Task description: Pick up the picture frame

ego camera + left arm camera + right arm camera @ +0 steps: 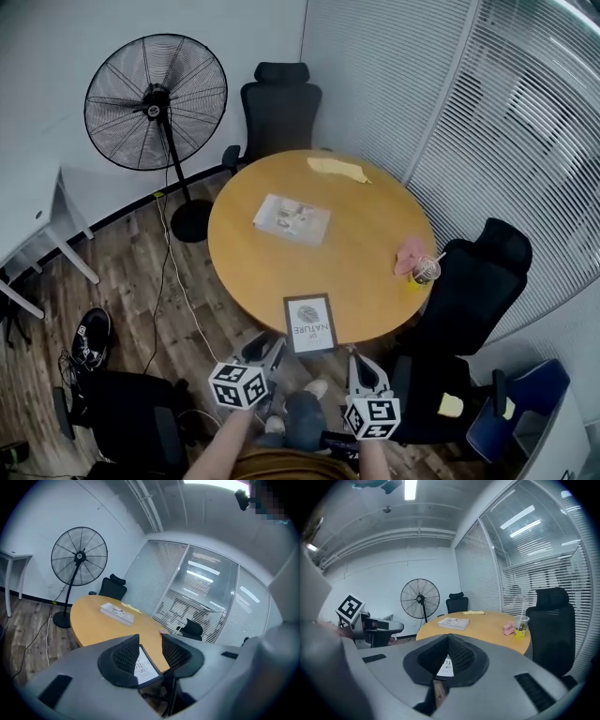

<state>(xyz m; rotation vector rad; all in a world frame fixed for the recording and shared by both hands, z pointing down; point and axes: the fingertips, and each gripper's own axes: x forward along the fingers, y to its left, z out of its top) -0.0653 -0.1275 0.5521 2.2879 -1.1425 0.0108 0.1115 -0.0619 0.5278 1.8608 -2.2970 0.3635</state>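
Jaws apart, the left claw [269, 349] hangs at the 7 o'clock rim of the round wooden bench [366, 225] in the head view and grips nothing. In its own view the two dark pads of the left claw [150, 641] stand clear of each other. The picture frame [143, 666] shows through the gap, beyond the tips and untouched.

The right claw [359, 364] is at about 5 o'clock, just off the rim. In the right gripper view its tips [449, 639] meet at the top, so it is closed with nothing pinched. A corner of the picture frame [446, 666] shows through the gap below the tips.

The picture frame [309, 323] lies flat on the bench at the 6 o'clock edge. It has a thin black border round a white print, and it sits between the two claws and apart from both.

Elsewhere on the bench:
- A book [292, 218] lies near the middle, toward 11 o'clock.
- A yellow cloth [337, 170] lies at 12 to 1 o'clock.
- A pink item [410, 253] rests at about 4 o'clock.
- A plastic cup [426, 271] with a straw stands just beside the pink item on the rim.

Off the bench:
- A black pedestal fan [156, 101] stands at 10 o'clock.
- One black office chair [279, 108] stands at 12 o'clock.
- Another chair [478, 281] stands at 4 o'clock.
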